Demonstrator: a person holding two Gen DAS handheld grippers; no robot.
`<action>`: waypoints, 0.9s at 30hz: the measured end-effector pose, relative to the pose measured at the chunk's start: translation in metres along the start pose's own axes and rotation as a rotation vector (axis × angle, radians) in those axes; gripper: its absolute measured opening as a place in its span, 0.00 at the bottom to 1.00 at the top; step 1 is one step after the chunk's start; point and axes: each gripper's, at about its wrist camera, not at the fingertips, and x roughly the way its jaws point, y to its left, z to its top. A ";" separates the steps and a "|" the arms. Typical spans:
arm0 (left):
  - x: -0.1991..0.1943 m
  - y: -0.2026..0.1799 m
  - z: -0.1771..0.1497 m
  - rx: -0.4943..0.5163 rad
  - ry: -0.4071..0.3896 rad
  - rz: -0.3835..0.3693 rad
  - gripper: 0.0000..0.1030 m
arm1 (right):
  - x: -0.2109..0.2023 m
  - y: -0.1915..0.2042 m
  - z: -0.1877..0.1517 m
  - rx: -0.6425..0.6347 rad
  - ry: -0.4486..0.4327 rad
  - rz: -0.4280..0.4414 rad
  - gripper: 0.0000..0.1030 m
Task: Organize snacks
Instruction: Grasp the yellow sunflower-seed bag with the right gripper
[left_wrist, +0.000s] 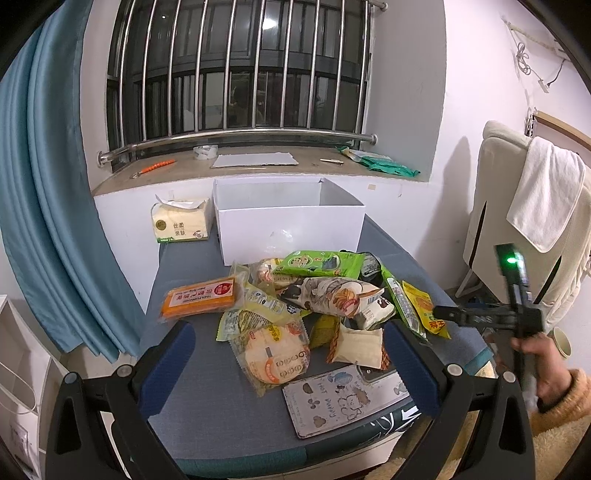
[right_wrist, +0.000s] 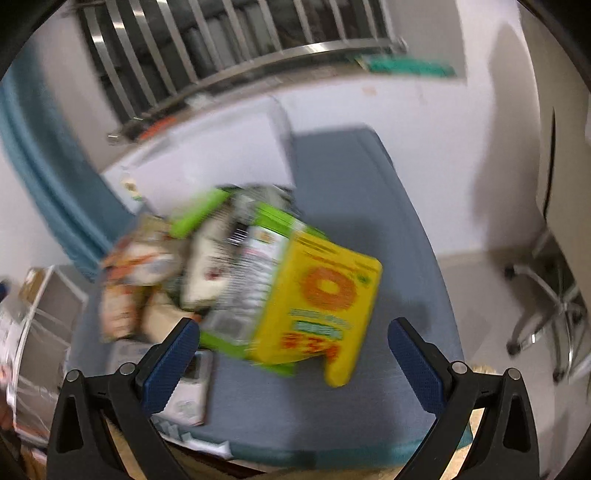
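A heap of snack packets (left_wrist: 314, 299) lies in the middle of a grey-blue table (left_wrist: 207, 387), just in front of an open white box (left_wrist: 291, 221) that stands at the far edge under the window sill. At the left of the heap lies an orange packet (left_wrist: 201, 297); a green packet (left_wrist: 319, 264) rests on top at the back, and a clear bag of round crackers (left_wrist: 275, 354) lies nearest the front. A yellow packet (left_wrist: 424, 310) lies at the right edge of the heap, beside a long green one. Left of the box sits a pack of tissues (left_wrist: 181, 221), and a flat card with cartoon drawings (left_wrist: 332, 398) lies at the near edge of the table.

The left gripper (left_wrist: 290, 365) hangs above the near side of the table, jaws spread wide, holding nothing; the cracker bag shows between its fingers. The right gripper (right_wrist: 293, 354) is also spread wide and empty, close over the right end of the heap, with the yellow packet (right_wrist: 321, 310) showing just ahead between its fingers. That view is blurred, so I cannot tell whether it touches the packet. A hand (left_wrist: 546, 369) in a fuzzy tan sleeve grips its handle
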 end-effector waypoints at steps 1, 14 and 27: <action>0.001 0.001 0.000 -0.001 0.003 0.002 1.00 | 0.008 -0.005 0.001 0.016 0.012 0.001 1.00; 0.011 0.007 -0.008 -0.016 0.031 0.008 1.00 | 0.038 -0.014 0.006 0.060 0.060 0.025 0.47; 0.024 0.016 -0.016 -0.035 0.069 0.015 1.00 | 0.025 -0.018 0.003 0.062 0.047 0.052 1.00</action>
